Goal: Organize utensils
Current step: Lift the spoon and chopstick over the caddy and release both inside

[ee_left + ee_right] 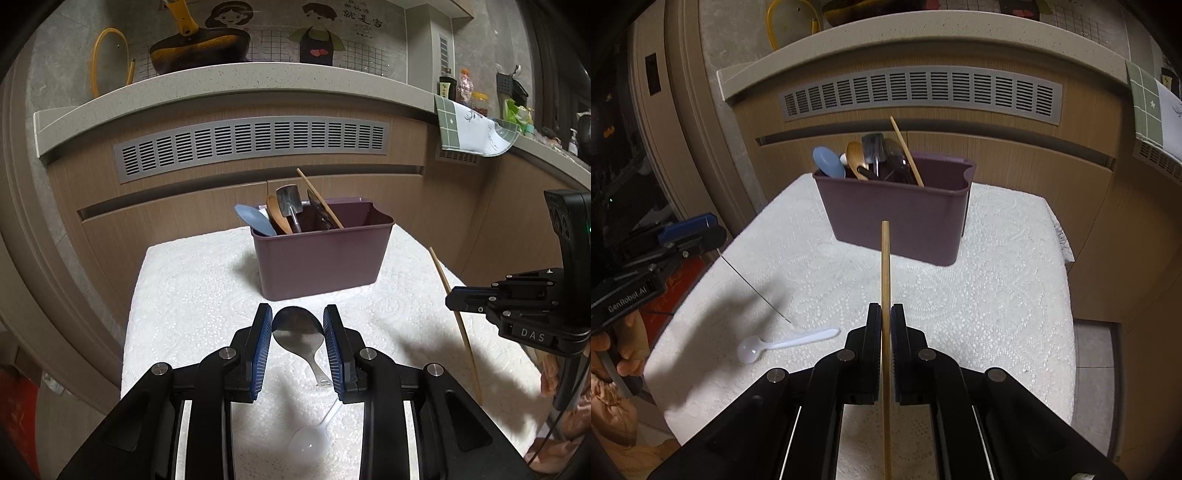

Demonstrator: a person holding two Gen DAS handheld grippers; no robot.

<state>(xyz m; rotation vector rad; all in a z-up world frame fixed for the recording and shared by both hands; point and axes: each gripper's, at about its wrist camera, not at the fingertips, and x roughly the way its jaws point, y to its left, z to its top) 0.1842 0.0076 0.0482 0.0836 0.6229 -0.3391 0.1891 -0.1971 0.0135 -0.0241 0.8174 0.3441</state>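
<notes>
Two claws are at work, each with a utensil between its pads. The right claw (885, 321) is clamped on a thin bamboo chopstick (885, 266), whose long axis runs straight up the middle of the right wrist frame, its tip pointing at the front wall of the purple plastic bin (897, 221) standing directly ahead on the desk (997, 295). The left claw (298, 325) has its blue ribbed pads set against both edges of a polished steel spoon (297, 332) bowl, seemingly gripping it; the handle trails toward the lower frame, and the bin lies ahead at upper centre. The bin, smooth and rectangular, already holds a blue scoop, a wooden spoon, a steel spatula and one chopstick. A white plastic spoon (775, 345) lies flat on the embossed white cloth, lower left, nearer the left claw. In my judgement the chopstick must rise above the rim before dropping in.
</notes>
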